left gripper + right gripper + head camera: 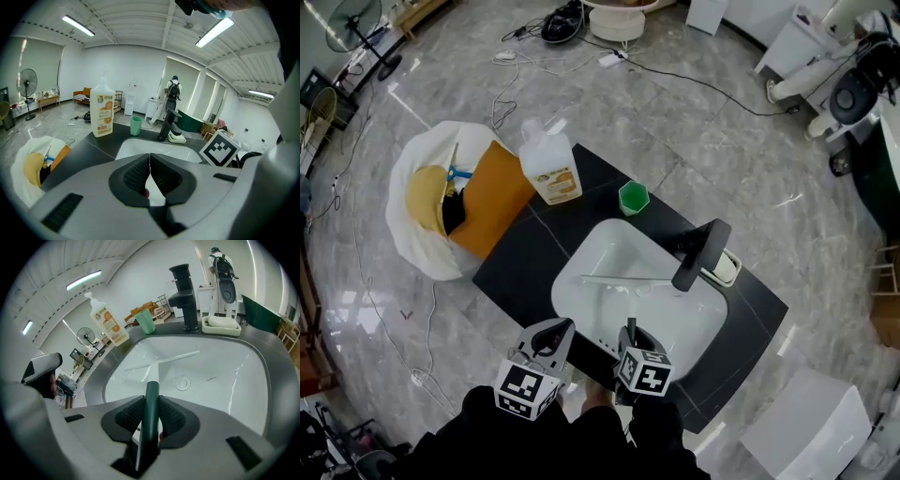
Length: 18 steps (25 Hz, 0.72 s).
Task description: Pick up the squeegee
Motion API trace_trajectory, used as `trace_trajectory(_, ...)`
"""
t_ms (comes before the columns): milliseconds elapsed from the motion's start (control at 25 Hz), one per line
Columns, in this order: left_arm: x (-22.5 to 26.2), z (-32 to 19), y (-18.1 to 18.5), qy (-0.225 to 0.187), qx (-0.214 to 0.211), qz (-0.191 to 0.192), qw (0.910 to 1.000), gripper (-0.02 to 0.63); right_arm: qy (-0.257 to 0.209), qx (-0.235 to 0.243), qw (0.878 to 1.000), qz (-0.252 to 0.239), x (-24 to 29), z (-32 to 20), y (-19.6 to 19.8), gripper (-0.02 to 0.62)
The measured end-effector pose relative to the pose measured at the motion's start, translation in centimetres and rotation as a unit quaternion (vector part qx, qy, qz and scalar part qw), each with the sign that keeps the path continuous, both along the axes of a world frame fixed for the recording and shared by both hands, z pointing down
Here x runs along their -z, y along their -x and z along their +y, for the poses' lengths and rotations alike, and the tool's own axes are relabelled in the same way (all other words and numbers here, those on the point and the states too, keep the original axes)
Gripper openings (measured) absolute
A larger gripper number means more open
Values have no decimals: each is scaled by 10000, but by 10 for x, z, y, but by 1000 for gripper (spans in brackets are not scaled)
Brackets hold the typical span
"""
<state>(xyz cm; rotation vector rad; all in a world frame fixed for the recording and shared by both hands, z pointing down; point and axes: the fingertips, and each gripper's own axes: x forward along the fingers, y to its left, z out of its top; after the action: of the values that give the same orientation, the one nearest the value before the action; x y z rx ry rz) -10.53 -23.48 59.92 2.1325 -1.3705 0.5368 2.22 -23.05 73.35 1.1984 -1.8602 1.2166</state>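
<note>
The squeegee has a thin white blade (623, 278) that hangs across the white sink (581, 300), and a dark green handle (151, 404). My right gripper (630, 334) is shut on that handle at the sink's near edge; in the right gripper view both pads (174, 417) press on it, with the blade (161, 360) out ahead over the basin. My left gripper (559, 330) hovers just left of it over the black counter (525, 258). In the left gripper view its jaws (149, 174) meet with nothing between them.
A soap bottle (549, 167), a green cup (633, 198), a black tap (698, 253) and a soap dish (727, 267) stand along the counter's far side. On the floor are a white bag (417, 239) with an orange board (492, 197), cables (525, 56) and a white box (806, 427).
</note>
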Motion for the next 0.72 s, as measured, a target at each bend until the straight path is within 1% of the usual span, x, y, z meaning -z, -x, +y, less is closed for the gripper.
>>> trace_trajectory(200,26,22,9,-271,23,-2,9996,25,-319,8,9995,9,29,14,7,112)
trace_trajectory(520,73,55,13,-669,-29,-9,9978,25,-812,-22,9967,21,84,32,11,112)
trace_trajectory(720,93,78,17,-908,-91,-3,9958,25,-1070,-81,9942,41,107,48,15,110)
